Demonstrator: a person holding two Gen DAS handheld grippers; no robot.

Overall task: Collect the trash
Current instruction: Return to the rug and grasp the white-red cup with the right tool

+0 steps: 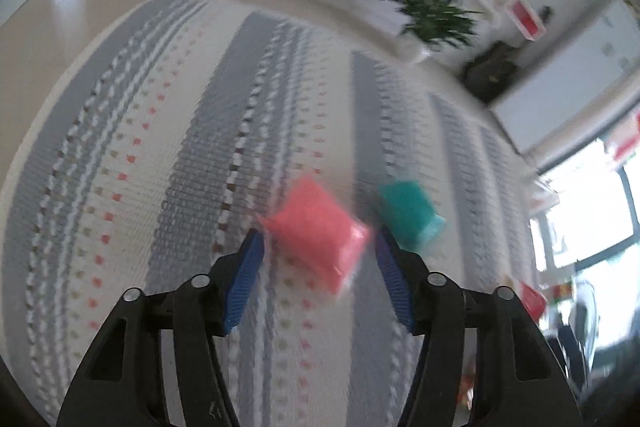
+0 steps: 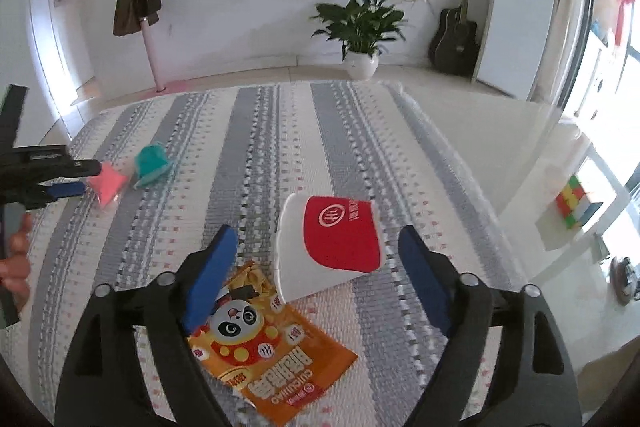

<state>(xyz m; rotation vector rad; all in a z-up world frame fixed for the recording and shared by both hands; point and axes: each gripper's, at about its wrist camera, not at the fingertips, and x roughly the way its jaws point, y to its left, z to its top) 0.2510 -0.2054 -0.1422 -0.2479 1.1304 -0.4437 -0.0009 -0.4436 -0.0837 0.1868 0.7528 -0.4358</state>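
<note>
1. The left gripper has its fingers spread wide. A pink packet lies between the tips, not yet pinched; whether either pad touches it is blurred.
2. Just beyond the left gripper's right finger lies a teal packet, on the striped cloth covering the tabletop.
3. The right gripper is also spread and holds nothing. A flattened red-and-white paper cup lies between and just ahead of its fingertips.
4. An orange snack wrapper lies beneath the right gripper, nearer its left finger, touching the cup's rim.
5. Judged from this, collection has barely begun: all four pieces are on the cloth, none gripped, and no bin shows.
</note>
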